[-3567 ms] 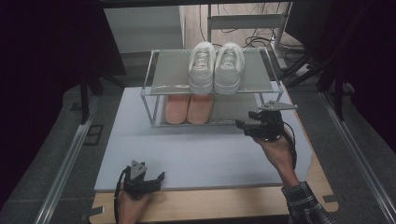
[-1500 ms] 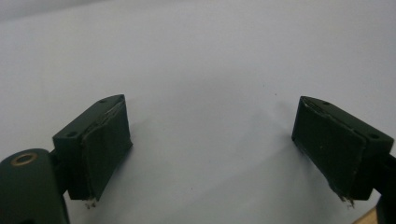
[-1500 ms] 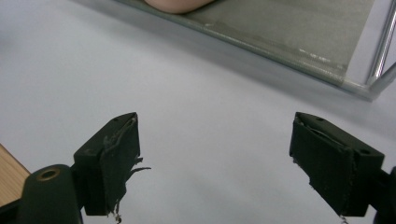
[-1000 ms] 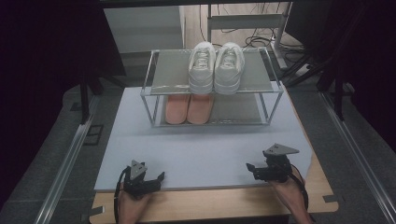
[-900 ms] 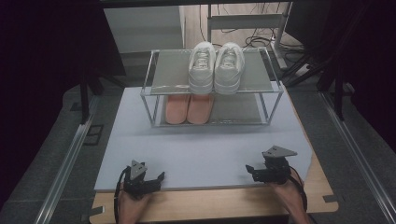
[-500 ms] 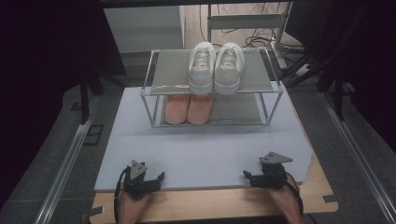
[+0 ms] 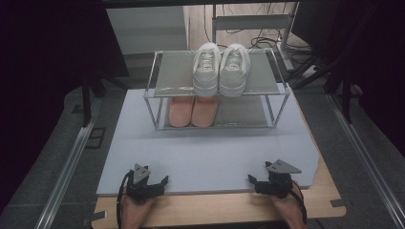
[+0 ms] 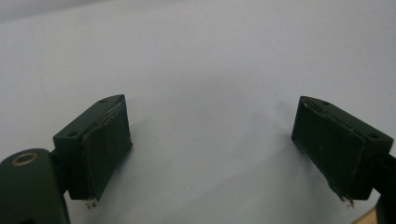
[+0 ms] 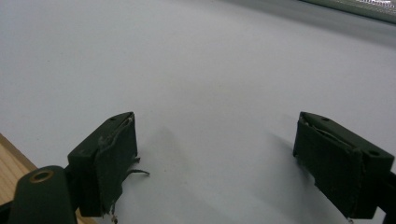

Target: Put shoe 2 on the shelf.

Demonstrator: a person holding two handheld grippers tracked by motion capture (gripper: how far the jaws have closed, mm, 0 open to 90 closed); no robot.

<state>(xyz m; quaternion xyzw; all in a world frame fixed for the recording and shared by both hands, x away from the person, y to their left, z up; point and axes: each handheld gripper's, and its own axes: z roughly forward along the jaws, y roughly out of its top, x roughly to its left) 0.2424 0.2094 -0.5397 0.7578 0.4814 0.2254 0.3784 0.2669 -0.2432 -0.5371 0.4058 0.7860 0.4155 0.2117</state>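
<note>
- The left gripper [image 7: 160, 183] rests at the near left edge of the pale mat [image 7: 215, 148]; its 2 jaws are spread wide and hold nothing.
- In the left gripper view, this left gripper [image 8: 212, 149] shows its 2 black jaws far apart, with bare mat surface between them.
- The right gripper [image 7: 254, 182] rests at the near right edge of the same mat, with its jaws also spread and empty.
- In the right gripper view, the right gripper [image 9: 215, 154] has a wide gap between its jaws, and a strip of the wooden table [image 9: 11, 163] appears at the lower left corner.
- A hand of the person is behind each gripper, on the wooden table [image 7: 215, 210] at the near side.
- The 2 grippers are well apart from each other and also well apart from the shoe rack [image 7: 282, 95].
- The shoe rack stands at the far end of the mat and has 2 shelves.
- A pair of white sneakers [image 7: 221, 69] stands on the upper shelf, side by side, touching each other.
- A pair of pink shoes [image 7: 193, 110] lies on the lower shelf, under the white pair.
</note>
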